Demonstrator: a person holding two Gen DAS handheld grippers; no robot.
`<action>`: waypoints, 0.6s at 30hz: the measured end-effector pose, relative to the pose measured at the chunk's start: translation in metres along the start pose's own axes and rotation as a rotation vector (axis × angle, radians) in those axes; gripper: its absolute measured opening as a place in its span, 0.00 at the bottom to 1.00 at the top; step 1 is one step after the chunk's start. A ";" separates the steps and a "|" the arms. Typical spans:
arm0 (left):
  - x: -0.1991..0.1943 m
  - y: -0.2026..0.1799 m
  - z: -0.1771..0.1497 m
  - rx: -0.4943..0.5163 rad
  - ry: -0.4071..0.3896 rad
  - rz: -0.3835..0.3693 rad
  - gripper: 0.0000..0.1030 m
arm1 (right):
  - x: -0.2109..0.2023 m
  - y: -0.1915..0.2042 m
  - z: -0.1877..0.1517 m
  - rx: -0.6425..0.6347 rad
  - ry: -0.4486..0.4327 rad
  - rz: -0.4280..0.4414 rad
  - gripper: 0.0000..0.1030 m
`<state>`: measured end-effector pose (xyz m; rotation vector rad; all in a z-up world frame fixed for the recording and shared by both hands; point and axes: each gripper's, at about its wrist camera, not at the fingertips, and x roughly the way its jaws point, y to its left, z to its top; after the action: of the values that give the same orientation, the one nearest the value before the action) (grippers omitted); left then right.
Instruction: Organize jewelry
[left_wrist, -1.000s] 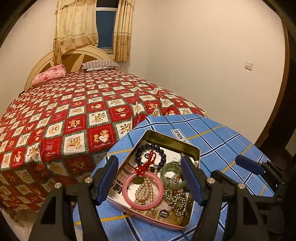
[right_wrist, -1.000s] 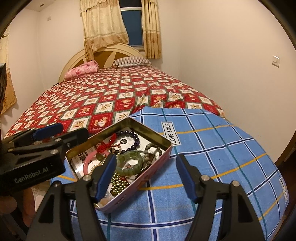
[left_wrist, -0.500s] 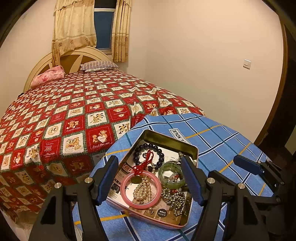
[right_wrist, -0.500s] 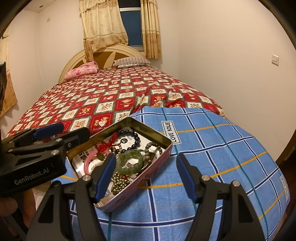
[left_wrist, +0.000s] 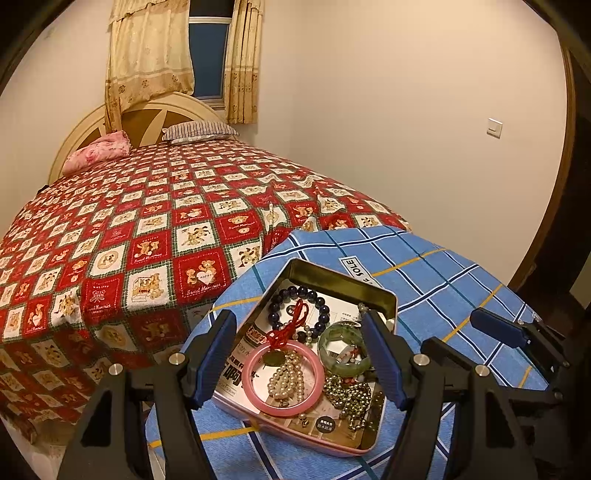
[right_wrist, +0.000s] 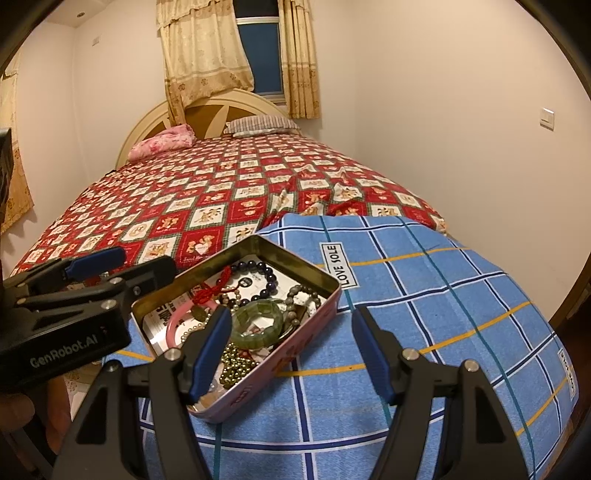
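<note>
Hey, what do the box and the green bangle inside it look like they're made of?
The box looks like thin metal: its inner walls have a dull golden sheen, and the outside is painted pink. The green bangle looks like jade or a similar polished stone, mottled, translucent and glossy, though glass or resin can't be ruled out.

"LOVE SOLE" — white tag (right_wrist: 339, 266) on the blue checked cloth (right_wrist: 443, 295). "GenRobot.AI" — side of the left gripper (right_wrist: 122, 266). Print on the paper in the tin (left_wrist: 384, 295) too small to read.
</note>
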<state>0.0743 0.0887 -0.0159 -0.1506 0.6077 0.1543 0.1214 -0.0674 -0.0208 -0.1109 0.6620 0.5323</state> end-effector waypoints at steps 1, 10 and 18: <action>0.000 0.000 0.000 0.004 -0.002 0.000 0.68 | 0.000 -0.001 0.000 -0.001 -0.001 0.000 0.69; 0.005 0.004 -0.001 -0.014 0.017 0.006 0.68 | 0.000 -0.001 0.000 0.000 0.000 0.000 0.69; 0.003 0.004 -0.004 0.002 -0.016 0.019 0.73 | 0.001 -0.003 -0.002 0.007 0.005 -0.002 0.69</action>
<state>0.0739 0.0917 -0.0210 -0.1420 0.5931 0.1728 0.1226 -0.0699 -0.0231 -0.1066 0.6679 0.5285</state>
